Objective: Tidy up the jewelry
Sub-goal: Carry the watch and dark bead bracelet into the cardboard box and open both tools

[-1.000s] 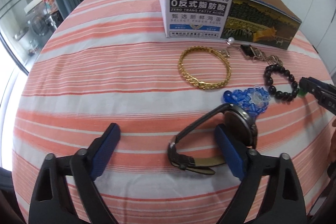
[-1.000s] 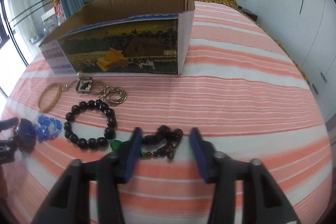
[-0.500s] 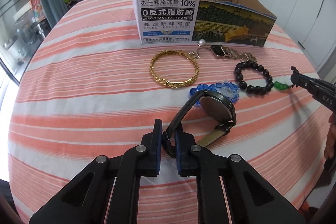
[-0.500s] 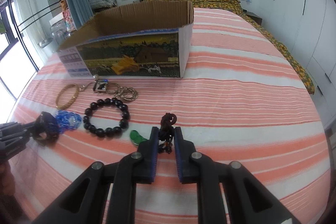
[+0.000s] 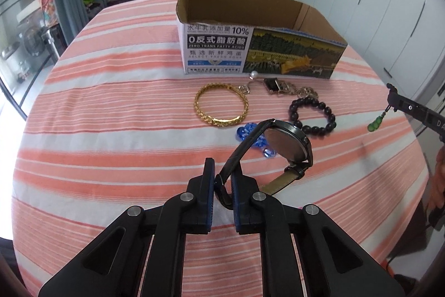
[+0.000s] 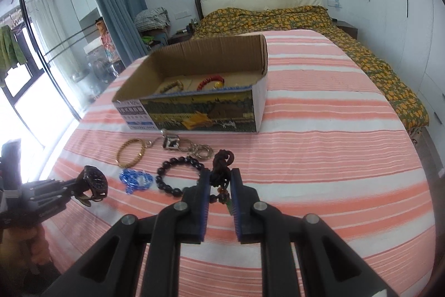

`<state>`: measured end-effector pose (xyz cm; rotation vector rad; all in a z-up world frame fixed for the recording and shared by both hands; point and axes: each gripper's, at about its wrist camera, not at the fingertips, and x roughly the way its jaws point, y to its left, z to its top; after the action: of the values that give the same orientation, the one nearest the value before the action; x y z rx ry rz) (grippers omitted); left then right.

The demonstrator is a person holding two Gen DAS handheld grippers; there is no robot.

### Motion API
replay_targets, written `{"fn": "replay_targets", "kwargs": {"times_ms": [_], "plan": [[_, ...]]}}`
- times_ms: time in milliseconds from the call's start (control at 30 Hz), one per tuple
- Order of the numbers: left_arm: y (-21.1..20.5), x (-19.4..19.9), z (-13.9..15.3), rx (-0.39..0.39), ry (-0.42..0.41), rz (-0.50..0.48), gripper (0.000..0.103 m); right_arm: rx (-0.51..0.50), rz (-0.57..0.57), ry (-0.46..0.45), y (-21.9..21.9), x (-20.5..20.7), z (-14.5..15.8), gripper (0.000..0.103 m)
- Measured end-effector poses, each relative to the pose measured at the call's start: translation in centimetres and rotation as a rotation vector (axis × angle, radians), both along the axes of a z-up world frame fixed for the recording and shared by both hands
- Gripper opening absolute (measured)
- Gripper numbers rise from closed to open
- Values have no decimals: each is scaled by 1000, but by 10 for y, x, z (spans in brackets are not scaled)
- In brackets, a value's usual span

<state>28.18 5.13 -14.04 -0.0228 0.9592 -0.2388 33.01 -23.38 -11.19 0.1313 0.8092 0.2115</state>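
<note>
Already, part of the sorting looked done: inside the cardboard box lay at least two bracelets, a red one and a pale beaded one, seen over its front wall from the right wrist view. Two more pieces were in hand and lifted off the striped bed. The left gripper was closed on the strap of a dark watch, whose face hung tilted above the sheet, and the right gripper was clamped on a dark knotted cord with beads, its small green charm dangling below. Neither piece had reached the box. Left on the bed, just in front of the box, were a gold bracelet, a blue bead bracelet, a black bead bracelet and a metal keyring with a pearl. By my reckoning the job stood under halfway, with two drops pending and four pickups to follow
</note>
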Motion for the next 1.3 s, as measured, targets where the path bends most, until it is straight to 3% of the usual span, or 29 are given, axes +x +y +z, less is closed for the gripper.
{"fn": "replay_targets", "kwargs": {"times_ms": [400, 767, 1300], "plan": [[10, 4, 33, -53, -60, 6, 9, 19, 59, -40, 6, 2, 42, 14], [4, 30, 70, -74, -128, -21, 9, 11, 118, -72, 26, 17, 60, 14], [-4, 83, 111, -132, -173, -46, 9, 3, 194, -104, 46, 76, 86, 14]]}}
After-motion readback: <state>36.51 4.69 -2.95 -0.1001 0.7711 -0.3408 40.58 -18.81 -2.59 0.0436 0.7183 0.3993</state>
